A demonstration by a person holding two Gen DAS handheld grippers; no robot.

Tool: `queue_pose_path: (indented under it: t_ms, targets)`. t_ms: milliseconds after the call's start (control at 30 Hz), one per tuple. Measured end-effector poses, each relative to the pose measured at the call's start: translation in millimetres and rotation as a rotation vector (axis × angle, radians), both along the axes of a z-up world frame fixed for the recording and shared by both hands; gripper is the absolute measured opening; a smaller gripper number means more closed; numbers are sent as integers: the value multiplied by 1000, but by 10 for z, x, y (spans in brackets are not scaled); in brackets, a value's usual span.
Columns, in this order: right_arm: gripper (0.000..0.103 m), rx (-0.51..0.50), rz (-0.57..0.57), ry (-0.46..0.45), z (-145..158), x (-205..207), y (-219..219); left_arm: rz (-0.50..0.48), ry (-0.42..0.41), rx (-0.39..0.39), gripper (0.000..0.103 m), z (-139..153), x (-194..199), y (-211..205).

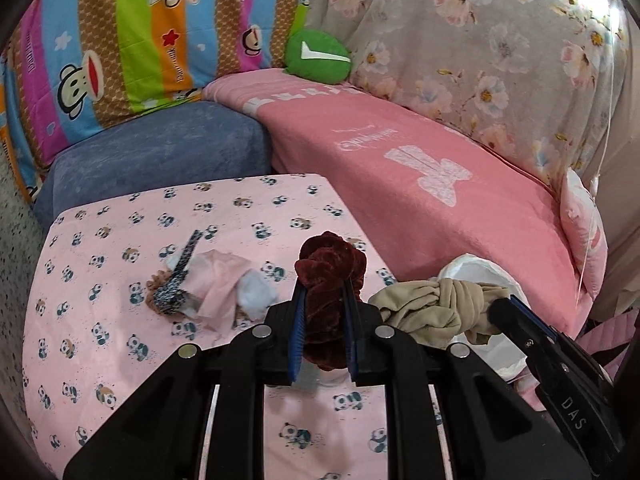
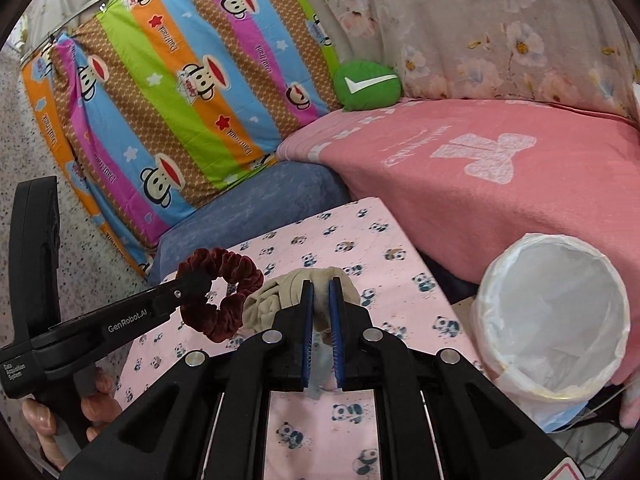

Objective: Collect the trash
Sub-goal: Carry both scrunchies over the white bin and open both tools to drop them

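Both my grippers are loaded, left gripper clenching a scrunchie and right gripper a beige cloth, beside the bin at right; tissues remain on the worktop.

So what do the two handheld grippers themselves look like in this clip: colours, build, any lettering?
Both are matte black plastic. The left gripper and right gripper each have two flat fingers lined with blue ribbed pads, driven by angled linkage arms with round silver pins. Seen from the side, the left one reads "GenRobot.AI" and "Data Acquisition System" in white; the right one shows the letters "DAS". No cables or sleeves visible.
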State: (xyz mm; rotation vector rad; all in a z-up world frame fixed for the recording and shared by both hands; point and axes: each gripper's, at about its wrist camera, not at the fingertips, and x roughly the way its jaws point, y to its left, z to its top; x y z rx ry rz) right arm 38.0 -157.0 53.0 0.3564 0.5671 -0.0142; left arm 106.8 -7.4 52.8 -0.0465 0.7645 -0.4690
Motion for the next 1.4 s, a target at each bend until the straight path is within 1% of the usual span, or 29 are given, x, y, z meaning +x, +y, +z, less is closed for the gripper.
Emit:
queue_pose_path:
  t_ms: [133,300,667,800,1000,1400]
  targets:
    - [10,0,-58,-11,55,-167,-368,-66,-8,5,16,35,-111,-364]
    - [10,12,-135,-17,50,-379,-794,-135,-10,15,16,30,-234,-739]
    - [10,46,-274,-8,-75,-716,-1440,-241,-3,37,16,-9,-413,-1357]
    - [10,57,-315,-4,-114,-782,-1603,-289,11,28,16,-22,-451,-1530]
    - [10,63,-356,8,-182,-852,-1839,-331,14,20,17,-45,-504,-1736]
    - [10,63,-376,24,-304,-885,-2038,-376,19,42,17,-126,-539,-2033]
